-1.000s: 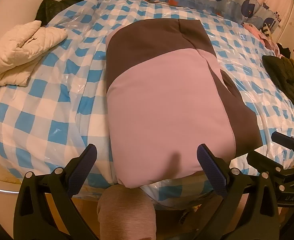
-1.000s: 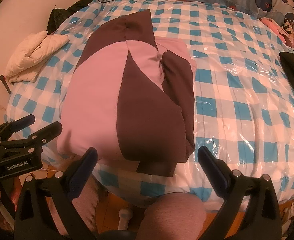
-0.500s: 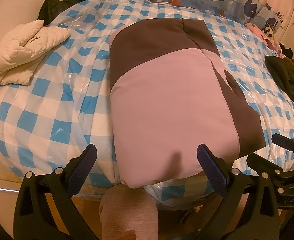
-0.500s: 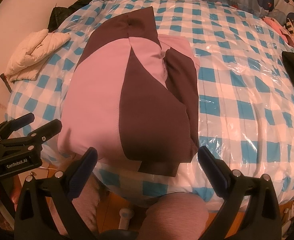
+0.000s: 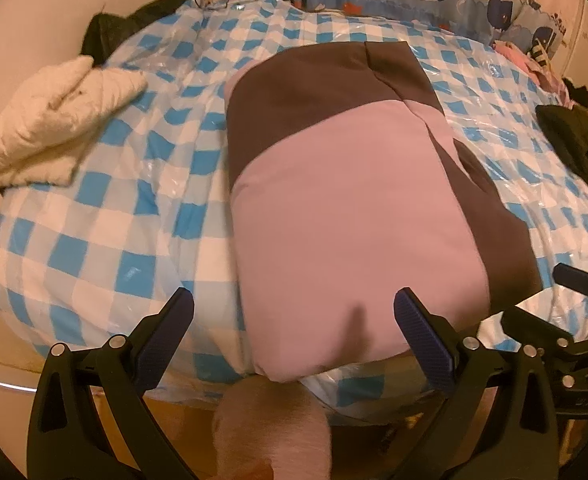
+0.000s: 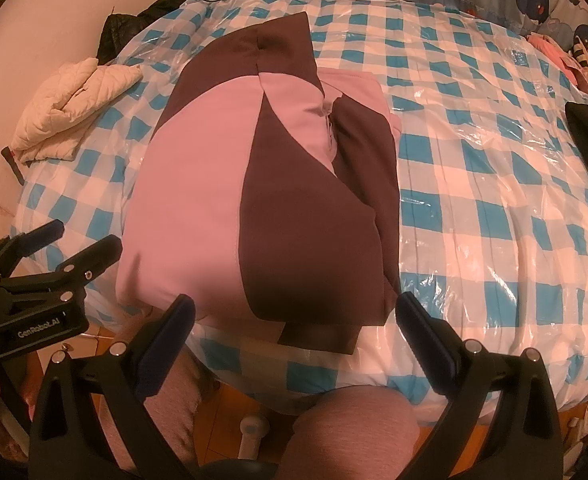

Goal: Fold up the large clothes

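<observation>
Since the earlier frames both grippers have eased slightly nearer the bed; the garment has not shifted. The pink and brown jacket (image 5: 334,200) lies folded into a long panel on the checked bedspread (image 5: 106,220), its near hem overhanging the bed's near edge. The left gripper (image 5: 294,344) and right gripper (image 6: 294,340) hover wide open and empty above that hem, apparently positioned to grasp it for a far-directed fold.
</observation>
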`<act>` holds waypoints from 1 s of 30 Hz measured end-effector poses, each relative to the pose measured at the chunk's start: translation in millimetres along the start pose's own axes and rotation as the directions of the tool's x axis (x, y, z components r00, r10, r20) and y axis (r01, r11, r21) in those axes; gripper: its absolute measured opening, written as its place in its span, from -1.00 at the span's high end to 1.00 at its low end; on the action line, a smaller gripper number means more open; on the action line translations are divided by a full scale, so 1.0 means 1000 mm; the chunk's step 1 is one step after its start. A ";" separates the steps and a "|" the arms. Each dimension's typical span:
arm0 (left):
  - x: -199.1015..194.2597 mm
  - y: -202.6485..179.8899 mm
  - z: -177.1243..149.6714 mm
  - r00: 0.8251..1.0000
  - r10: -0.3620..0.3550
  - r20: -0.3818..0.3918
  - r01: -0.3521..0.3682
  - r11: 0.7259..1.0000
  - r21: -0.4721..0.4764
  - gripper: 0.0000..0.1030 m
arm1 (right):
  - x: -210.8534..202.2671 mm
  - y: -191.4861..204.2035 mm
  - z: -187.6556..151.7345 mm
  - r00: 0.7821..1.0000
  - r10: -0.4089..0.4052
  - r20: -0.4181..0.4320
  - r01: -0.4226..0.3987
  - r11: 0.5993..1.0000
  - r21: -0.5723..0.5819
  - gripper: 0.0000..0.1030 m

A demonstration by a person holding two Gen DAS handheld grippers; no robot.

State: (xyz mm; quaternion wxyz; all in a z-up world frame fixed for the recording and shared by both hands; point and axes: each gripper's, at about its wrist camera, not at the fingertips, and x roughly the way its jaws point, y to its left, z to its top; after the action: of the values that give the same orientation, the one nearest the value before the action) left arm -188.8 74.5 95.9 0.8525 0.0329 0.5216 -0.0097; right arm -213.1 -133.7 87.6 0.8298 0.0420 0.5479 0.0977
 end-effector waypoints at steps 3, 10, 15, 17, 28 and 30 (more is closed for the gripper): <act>-0.003 -0.002 0.000 0.999 0.030 0.017 -0.030 1.000 0.000 -0.87 | 0.000 0.000 0.000 1.000 0.001 0.000 -0.001 1.000 0.000 -0.87; -0.005 -0.005 0.004 0.986 0.164 0.027 -0.165 0.986 0.024 -0.87 | 0.000 0.000 0.000 1.000 0.002 0.000 -0.002 1.000 -0.001 -0.87; -0.005 -0.011 0.000 0.991 0.135 0.025 -0.136 0.990 0.026 -0.87 | 0.001 0.002 -0.001 1.000 0.002 0.002 -0.002 1.000 -0.001 -0.87; -0.006 -0.014 0.000 0.991 0.129 0.028 -0.130 0.991 0.030 -0.87 | 0.002 0.003 -0.002 1.000 0.002 0.001 -0.002 1.000 0.000 -0.87; -0.007 -0.020 -0.003 0.993 0.115 0.033 -0.116 0.993 0.036 -0.87 | 0.004 0.006 -0.002 1.000 0.005 0.000 -0.005 1.000 -0.003 -0.87; -0.007 -0.021 -0.003 0.993 0.115 0.033 -0.116 0.993 0.036 -0.87 | 0.005 0.008 -0.002 1.000 0.006 -0.002 -0.006 1.000 -0.003 -0.87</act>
State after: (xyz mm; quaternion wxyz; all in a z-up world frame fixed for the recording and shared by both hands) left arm -195.8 53.9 99.7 0.8588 0.0791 0.5054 0.0293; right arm -214.4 -125.1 83.6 0.8291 0.0422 0.5483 0.1009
